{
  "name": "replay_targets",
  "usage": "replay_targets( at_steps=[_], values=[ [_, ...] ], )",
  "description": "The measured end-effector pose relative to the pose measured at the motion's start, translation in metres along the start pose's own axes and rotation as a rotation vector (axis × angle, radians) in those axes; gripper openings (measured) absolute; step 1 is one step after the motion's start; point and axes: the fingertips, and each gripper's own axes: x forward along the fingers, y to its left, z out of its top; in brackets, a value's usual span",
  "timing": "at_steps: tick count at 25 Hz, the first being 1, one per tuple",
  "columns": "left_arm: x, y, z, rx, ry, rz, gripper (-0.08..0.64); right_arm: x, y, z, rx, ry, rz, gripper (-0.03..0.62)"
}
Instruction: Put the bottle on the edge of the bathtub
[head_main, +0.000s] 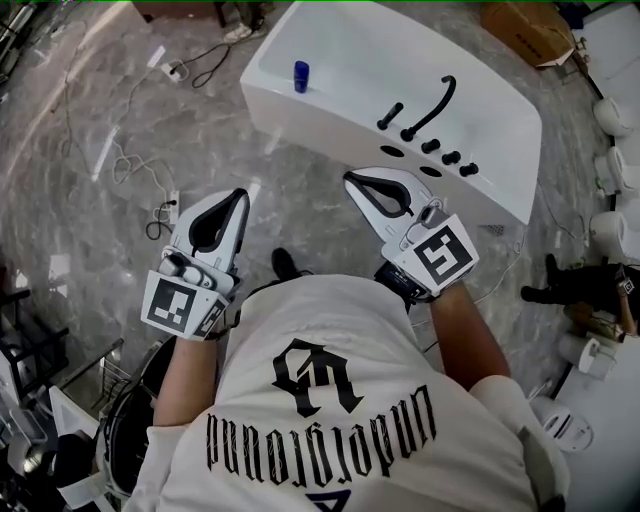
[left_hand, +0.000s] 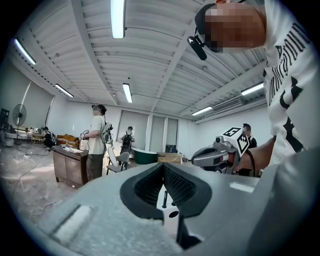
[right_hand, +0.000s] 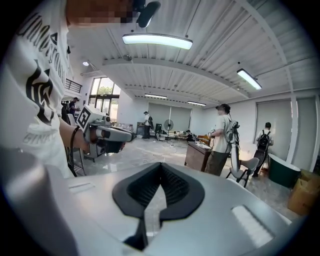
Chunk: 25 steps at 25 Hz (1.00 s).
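A small blue bottle stands upright on the far-left rim of the white bathtub in the head view. Both grippers hang in front of the person's chest, short of the tub's near wall and well apart from the bottle. My left gripper is shut, with nothing between its black pads. The right gripper is likewise shut and empty, its tip close to the tub's near side. In the left gripper view my left gripper points level across the room, with the right gripper beside it. The right gripper view shows closed jaws.
A black faucet and knobs sit on the tub's near-right rim. Cables and a power strip lie on the marble floor at left. A cardboard box and white ceramic fixtures stand at right. Several people, a wooden cabinet stand farther off.
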Motion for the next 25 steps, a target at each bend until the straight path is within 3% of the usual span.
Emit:
replay_targets(
  at_steps=[17,25],
  values=[
    [0.022,-0.223,-0.030,0.009,0.037,-0.001,0.008,-0.210,0.045,-0.059,0.052,-0.076,0.046,0.002],
    [0.012,-0.280,-0.032,0.020,0.049,0.019,0.008,-0.261,0.061,-0.065,0.096,-0.113,0.048,0.002]
  ],
)
